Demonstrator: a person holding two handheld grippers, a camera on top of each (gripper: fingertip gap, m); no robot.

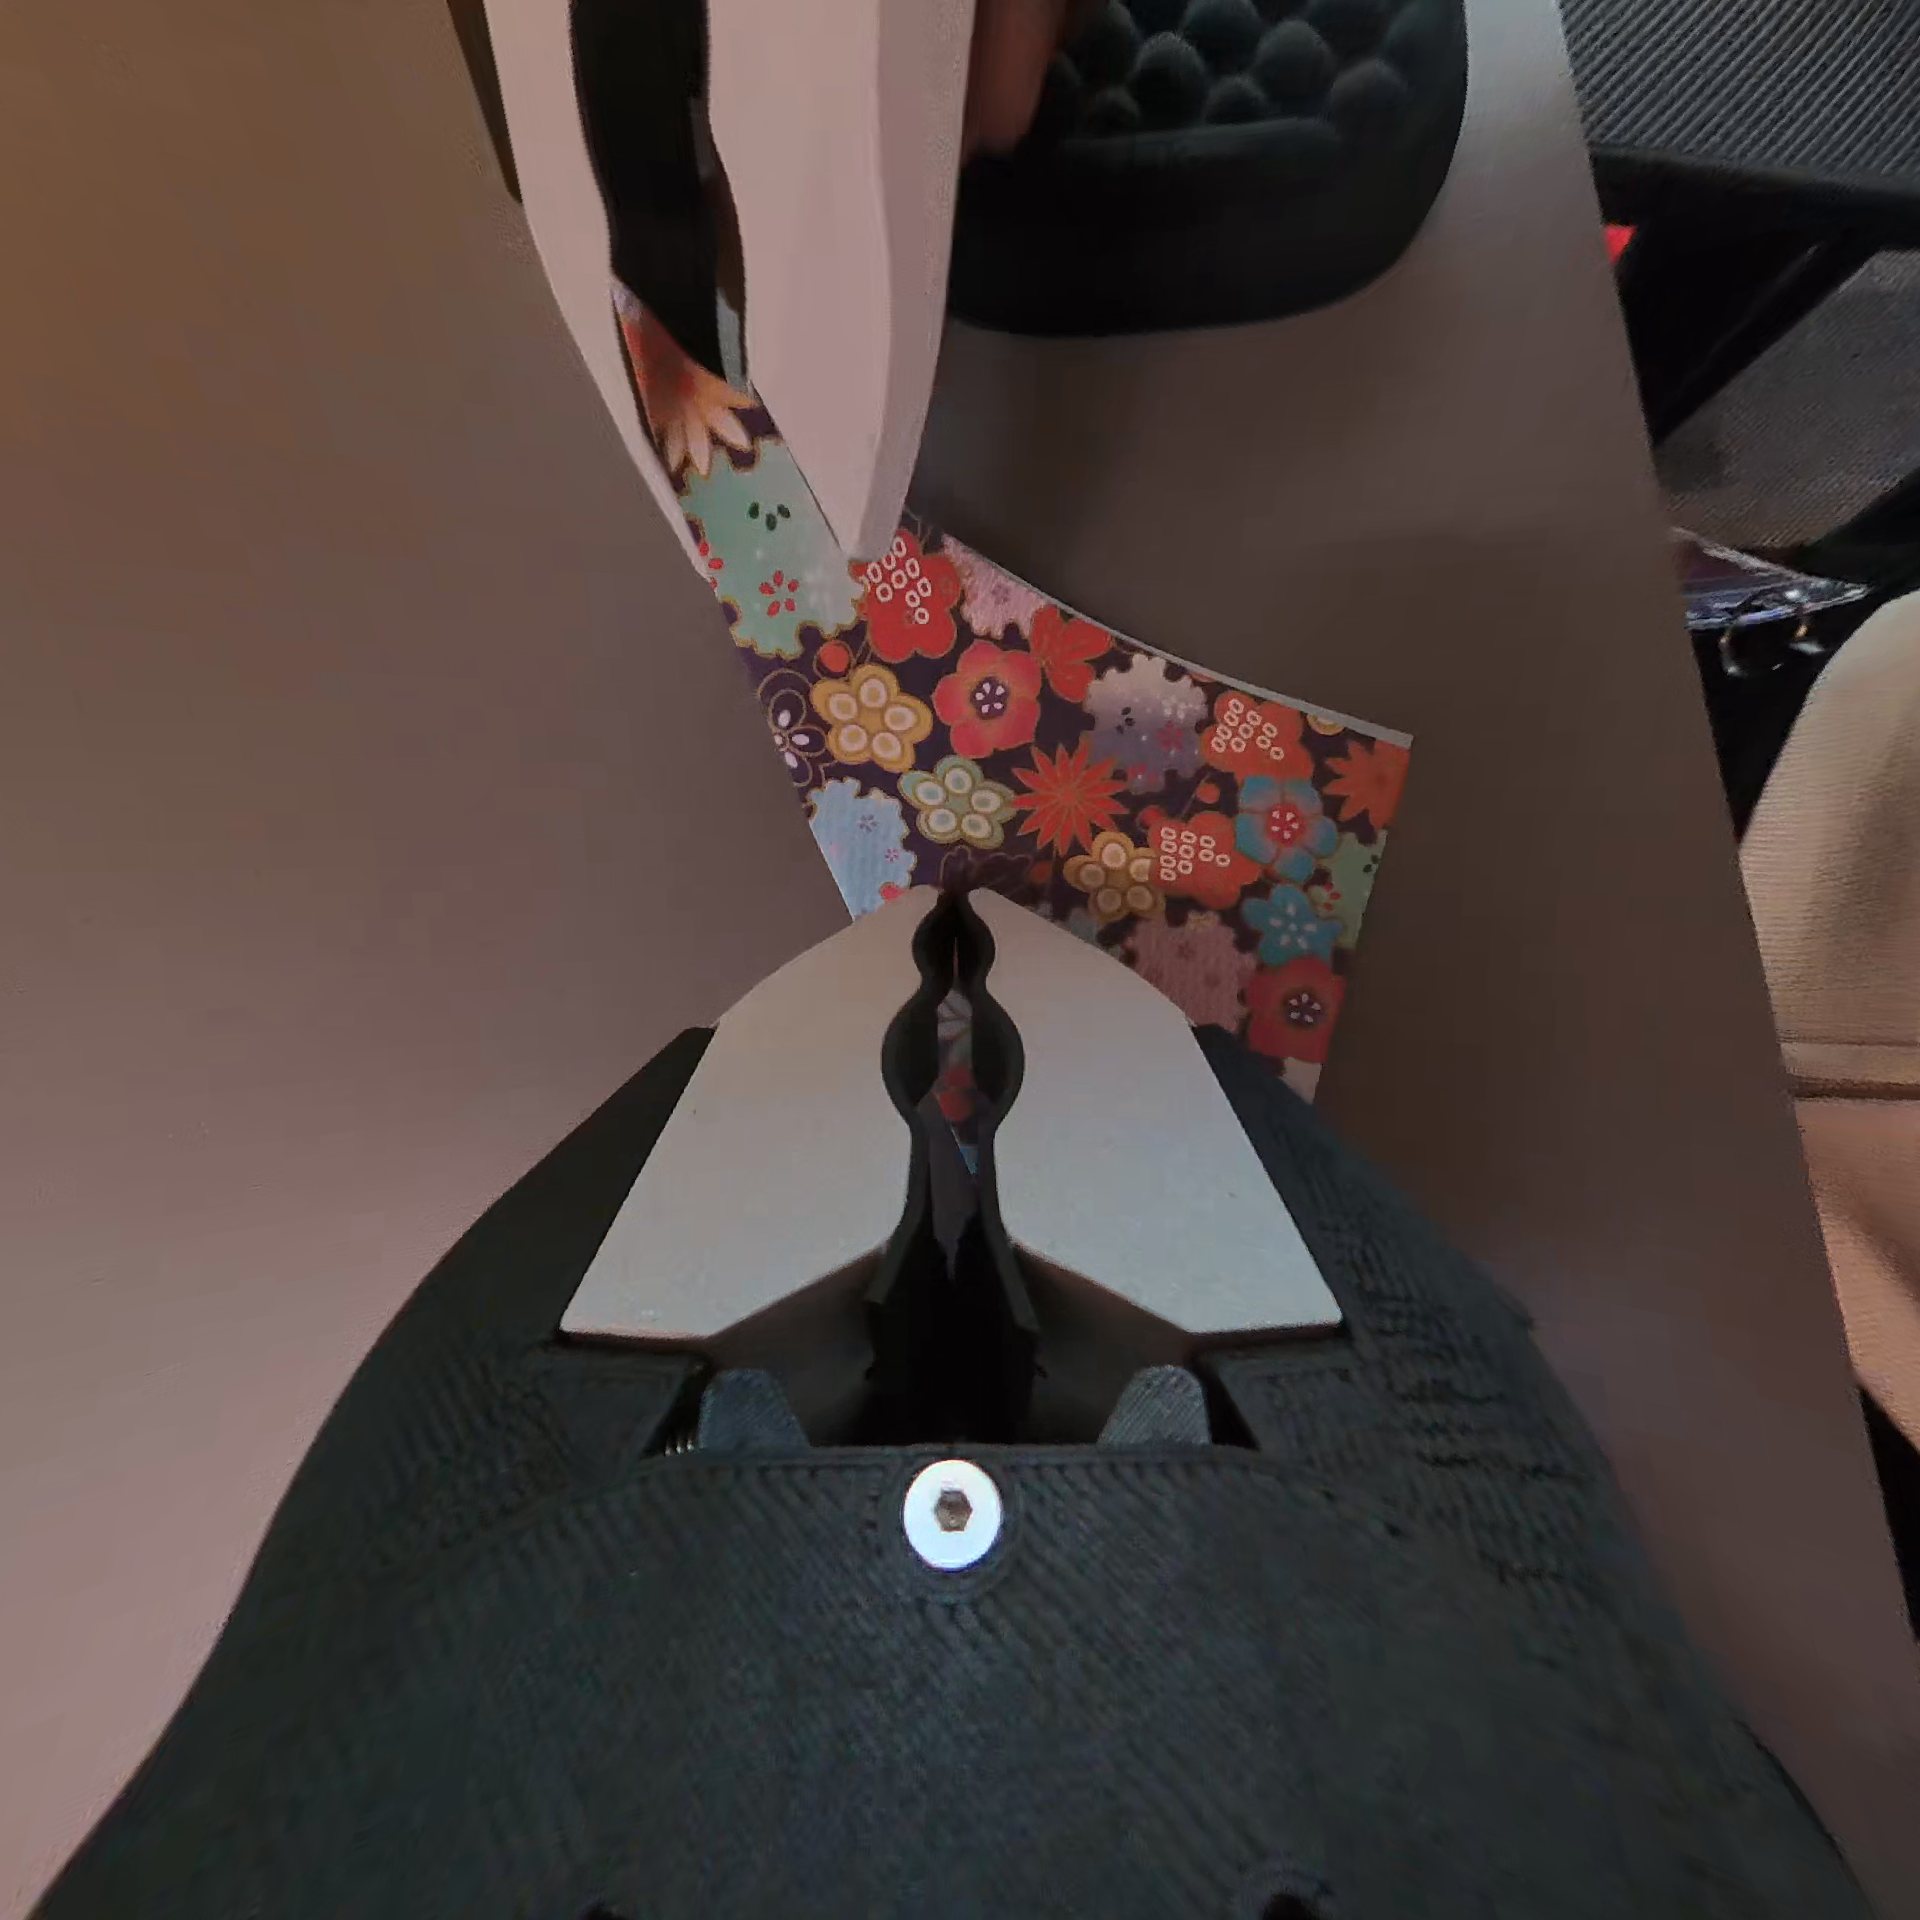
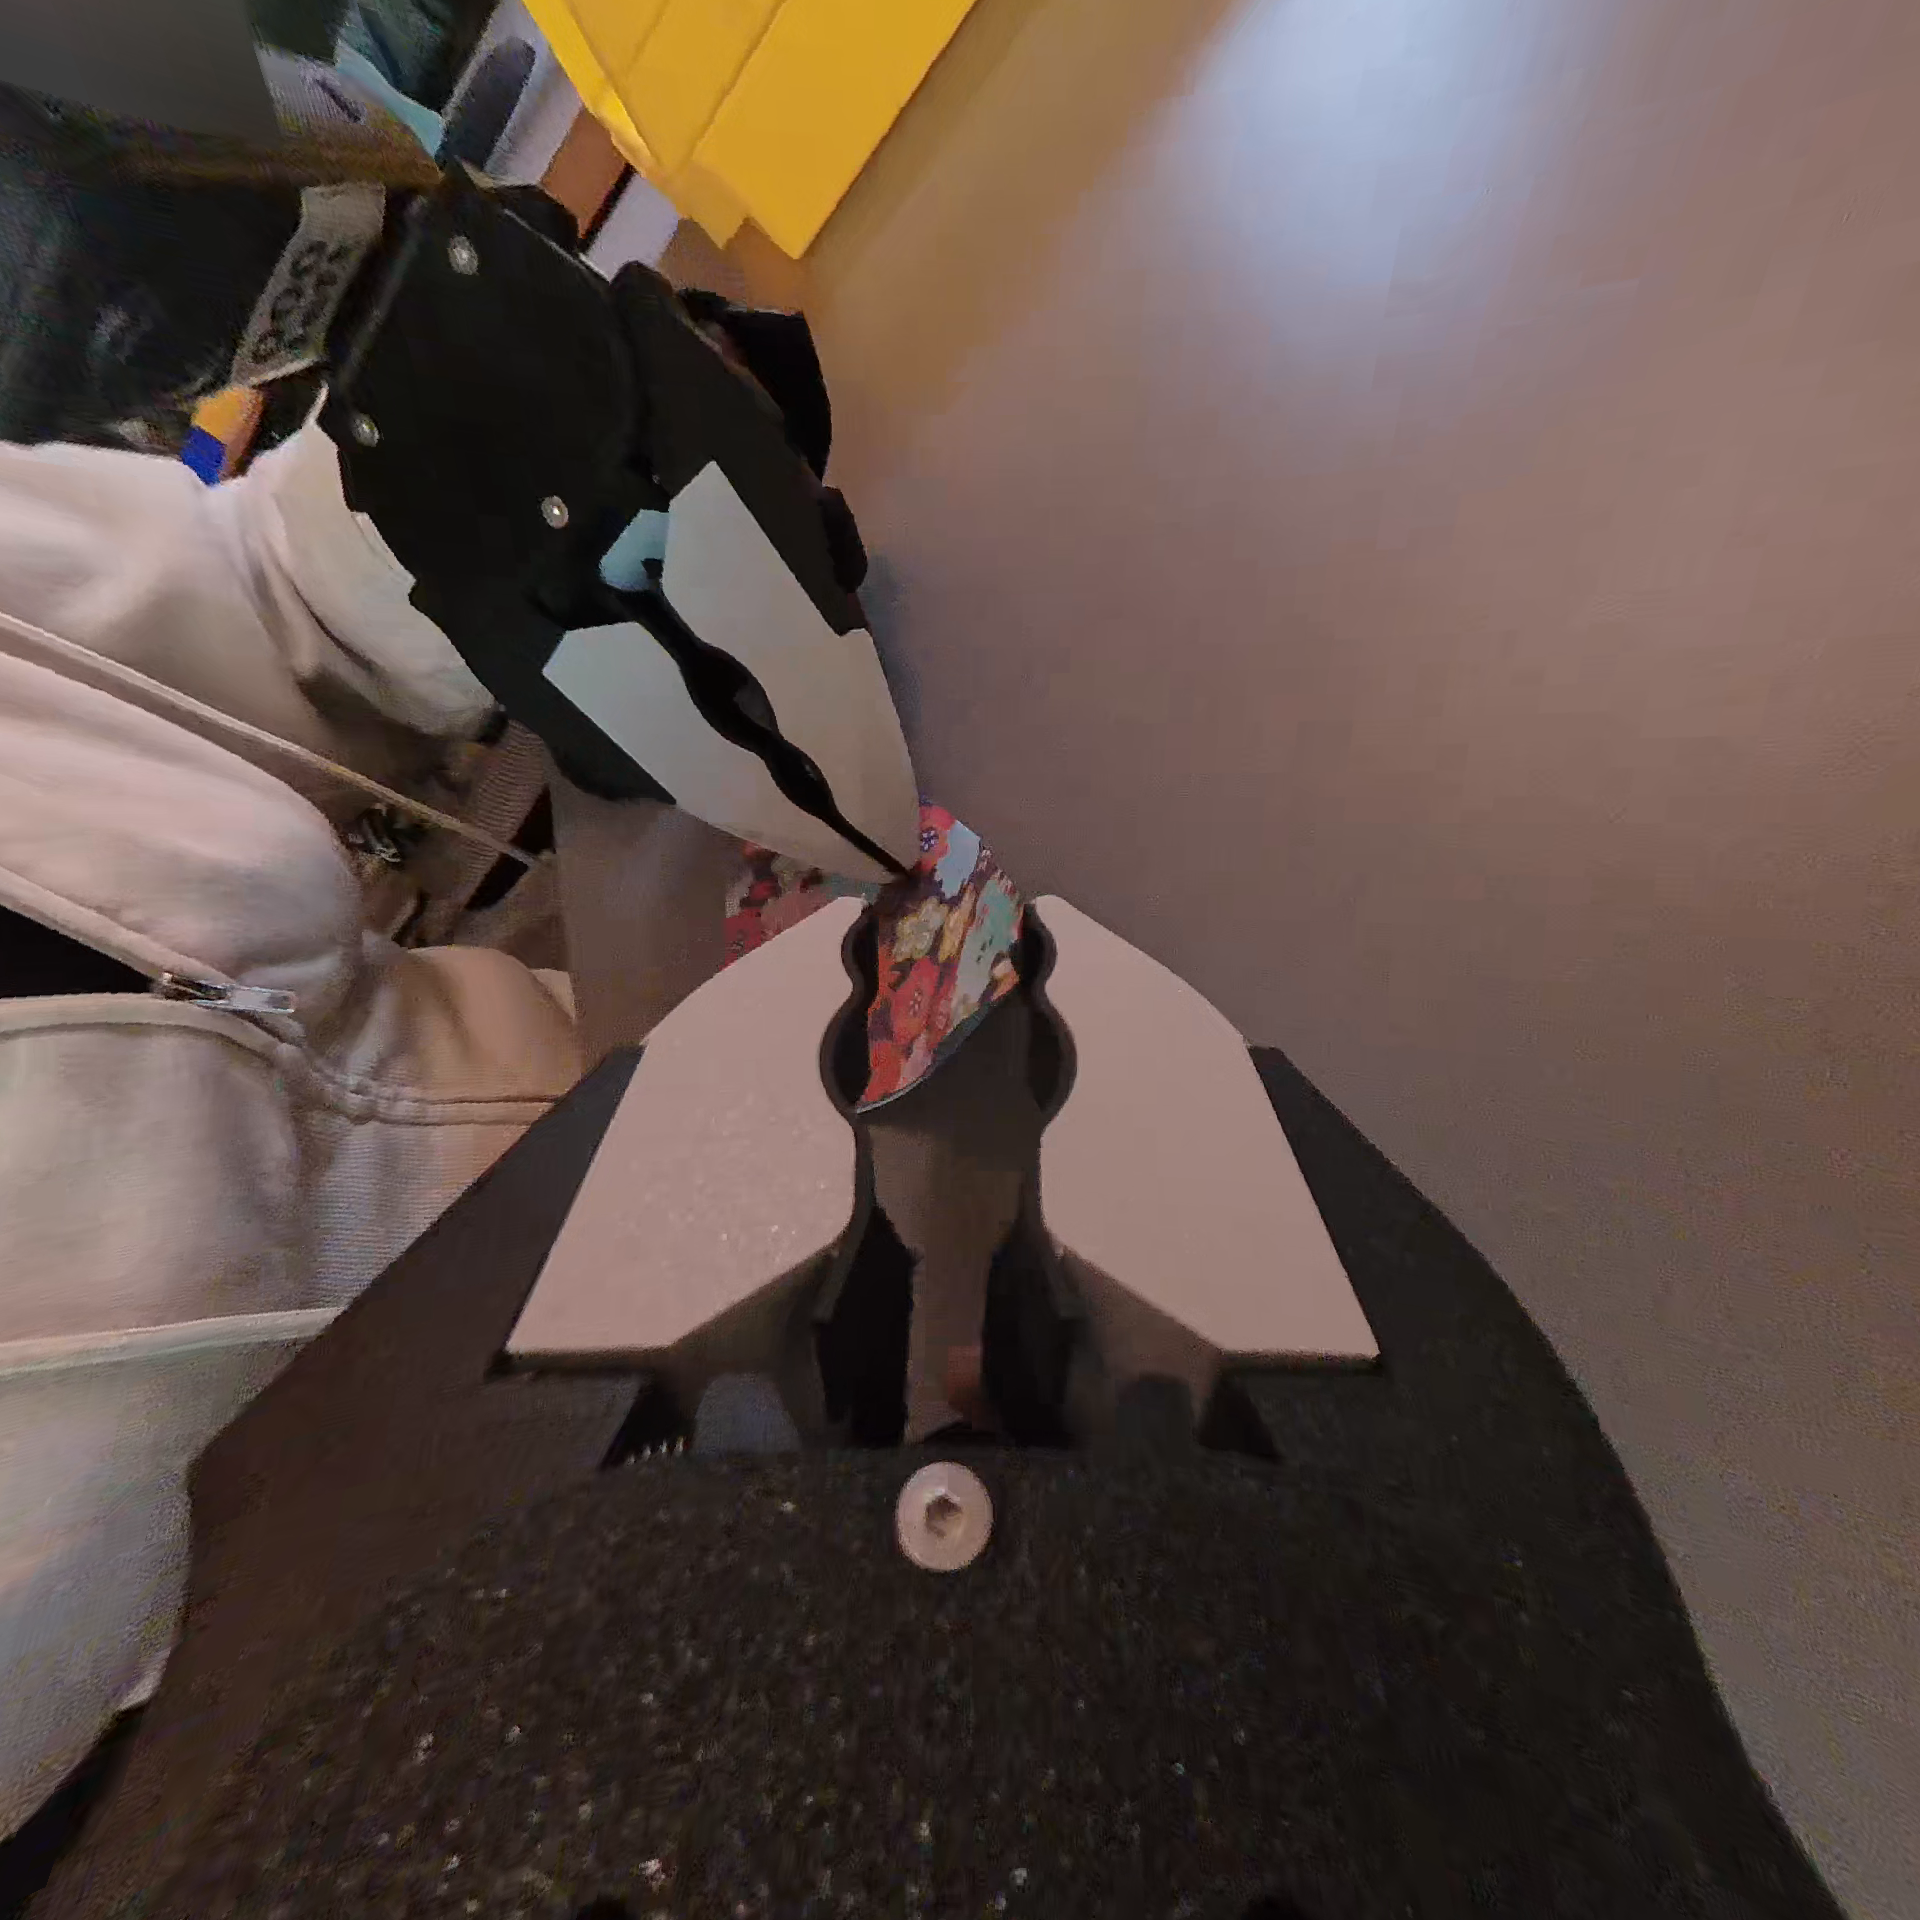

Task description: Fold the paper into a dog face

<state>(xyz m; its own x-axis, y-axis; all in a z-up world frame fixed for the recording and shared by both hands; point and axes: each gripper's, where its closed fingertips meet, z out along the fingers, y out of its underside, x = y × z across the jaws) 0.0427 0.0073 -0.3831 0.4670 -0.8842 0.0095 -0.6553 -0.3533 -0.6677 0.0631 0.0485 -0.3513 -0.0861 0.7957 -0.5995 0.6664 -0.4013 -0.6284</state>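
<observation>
The floral-patterned paper (image 1: 1091,769) is lifted off the brown table (image 1: 312,727). My left gripper (image 1: 954,899) is shut on the paper's near edge, pads pressed together on it. The right wrist view also shows its tips (image 2: 891,868) pinching the paper (image 2: 945,977). My right gripper (image 2: 940,904) is open. A corner of the paper lies loosely between its spread fingers, and the pads do not press on it. In the left wrist view the right gripper (image 1: 784,551) comes in from the top, with the paper's far end between its parted fingers.
A stack of yellow sheets (image 2: 769,94) lies at the table's far edge. A person in a light hooded top (image 2: 156,831) is at the left. A black bumpy cushion (image 1: 1195,156) sits beyond the table (image 2: 1455,623). Tip to tip, the grippers are about 6 cm apart.
</observation>
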